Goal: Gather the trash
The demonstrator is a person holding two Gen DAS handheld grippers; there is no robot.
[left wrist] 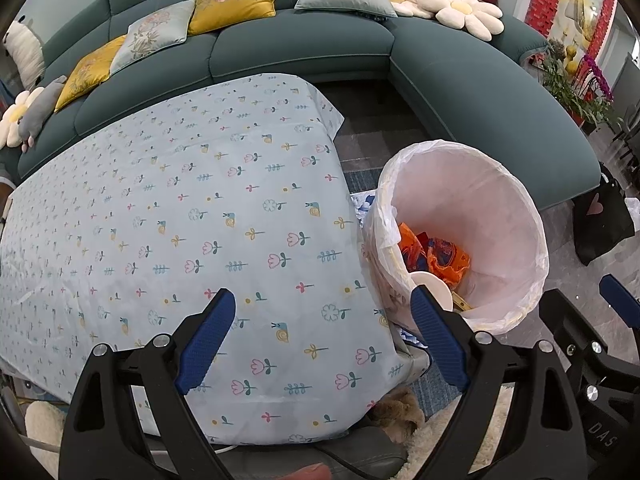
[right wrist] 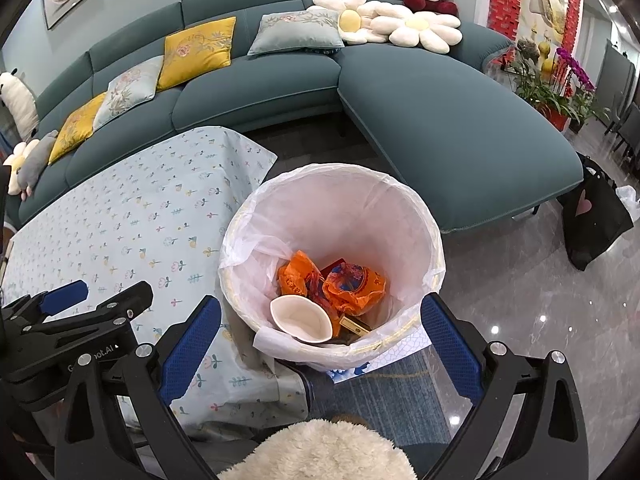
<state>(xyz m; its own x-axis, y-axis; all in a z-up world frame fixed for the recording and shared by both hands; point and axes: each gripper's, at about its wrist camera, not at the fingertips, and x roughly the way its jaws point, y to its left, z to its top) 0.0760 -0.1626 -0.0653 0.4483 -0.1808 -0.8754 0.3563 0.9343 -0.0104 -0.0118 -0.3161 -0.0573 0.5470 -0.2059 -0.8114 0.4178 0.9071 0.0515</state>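
Observation:
A round trash bin (right wrist: 400, 216) lined with a white plastic bag stands on the floor at the table's right end; it also shows in the left wrist view (left wrist: 480, 200). Inside lie orange wrappers (right wrist: 352, 284), a white paper cup (right wrist: 300, 318) and a small yellow box (right wrist: 354, 326). My right gripper (right wrist: 320, 340) is open and empty, above the bin's near rim. My left gripper (left wrist: 324, 336) is open and empty over the table's near right corner, left of the bin. The right gripper's blue fingertip (left wrist: 618, 294) shows in the left wrist view.
The table (left wrist: 168, 208) wears a light blue floral cloth. A teal sectional sofa (right wrist: 440, 120) with cushions curves behind table and bin. A black bag (right wrist: 596, 220) stands on the glossy floor at right. A fluffy cream cushion (right wrist: 320, 452) lies below my right gripper.

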